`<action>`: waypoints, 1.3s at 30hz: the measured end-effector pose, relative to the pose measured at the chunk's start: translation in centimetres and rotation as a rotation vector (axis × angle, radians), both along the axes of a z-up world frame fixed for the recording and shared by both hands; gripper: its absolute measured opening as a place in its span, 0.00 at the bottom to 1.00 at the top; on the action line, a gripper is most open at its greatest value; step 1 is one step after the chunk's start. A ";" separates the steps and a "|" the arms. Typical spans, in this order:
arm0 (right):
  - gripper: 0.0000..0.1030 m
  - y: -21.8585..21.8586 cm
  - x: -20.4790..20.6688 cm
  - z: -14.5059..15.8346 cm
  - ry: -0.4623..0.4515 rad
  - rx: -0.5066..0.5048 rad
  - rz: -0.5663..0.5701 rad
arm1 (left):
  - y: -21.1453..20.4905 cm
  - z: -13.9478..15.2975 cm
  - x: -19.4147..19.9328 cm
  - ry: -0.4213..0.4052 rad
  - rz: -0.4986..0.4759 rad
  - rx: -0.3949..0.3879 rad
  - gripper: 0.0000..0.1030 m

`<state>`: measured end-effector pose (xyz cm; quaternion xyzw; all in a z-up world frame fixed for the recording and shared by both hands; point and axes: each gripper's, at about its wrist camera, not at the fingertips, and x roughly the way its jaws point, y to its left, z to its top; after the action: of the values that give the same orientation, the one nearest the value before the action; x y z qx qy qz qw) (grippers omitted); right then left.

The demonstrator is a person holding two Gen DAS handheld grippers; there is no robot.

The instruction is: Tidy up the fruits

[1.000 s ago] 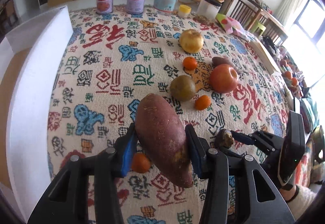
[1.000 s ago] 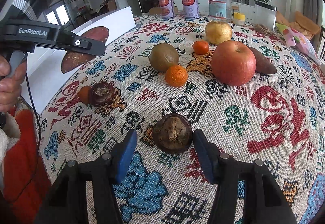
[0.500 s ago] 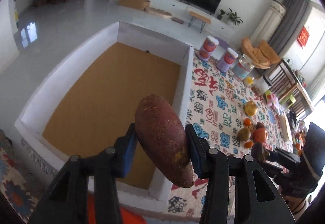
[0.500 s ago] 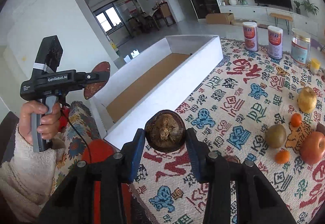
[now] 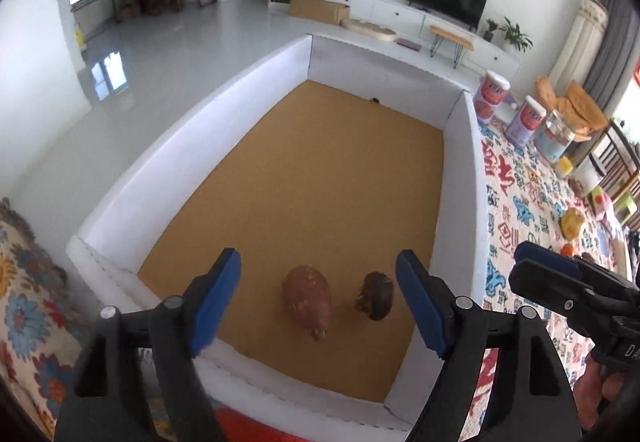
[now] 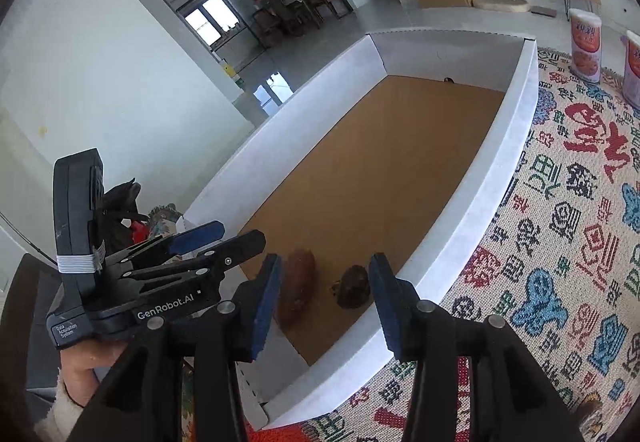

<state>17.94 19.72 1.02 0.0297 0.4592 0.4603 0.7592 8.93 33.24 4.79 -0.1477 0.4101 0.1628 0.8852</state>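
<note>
A reddish-brown sweet potato [image 5: 307, 300] and a dark round mangosteen [image 5: 375, 295] lie side by side on the brown floor of a large white-walled box [image 5: 192, 145], near its front end. My left gripper [image 5: 318, 302] is open and empty above them. My right gripper [image 6: 322, 302] is open and empty too, above the box's near corner; the sweet potato [image 6: 296, 292], the mangosteen [image 6: 352, 286] and the box [image 6: 516, 145] show below it. The right gripper also shows at the right edge of the left wrist view [image 5: 568, 282].
The box stands to the left of a patterned tablecloth [image 6: 580, 201]. Two tall cans [image 5: 508, 105] and a jar [image 5: 554, 137] stand at the cloth's far end. A yellow apple [image 5: 573, 222] and an orange [image 5: 566, 250] lie further right on the cloth.
Both grippers opened over the box. The sweet potato left the left gripper and the mangosteen left the right gripper; both now lie on the box floor.
</note>
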 end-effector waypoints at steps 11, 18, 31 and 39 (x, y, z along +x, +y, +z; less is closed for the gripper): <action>0.71 -25.0 -2.7 0.4 -0.342 -0.182 -0.304 | -19.8 -0.5 -1.4 -0.163 -0.465 -0.025 0.92; 0.72 -41.9 -4.7 -8.5 -0.264 -0.452 -0.653 | -27.0 -9.2 -1.5 -0.048 -0.509 0.054 0.92; 0.84 -43.8 -6.1 -11.0 -0.262 -0.524 -0.754 | -27.1 -12.6 -0.6 0.011 -0.457 0.135 0.94; 0.91 -44.9 -5.5 -11.4 -0.199 -0.485 -0.770 | -27.0 -12.9 -0.4 0.018 -0.458 0.140 0.98</action>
<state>12.39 -25.21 -10.37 -0.0247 0.4339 0.0251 0.9003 8.49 6.19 -8.12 0.0124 0.4283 -0.0129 0.9035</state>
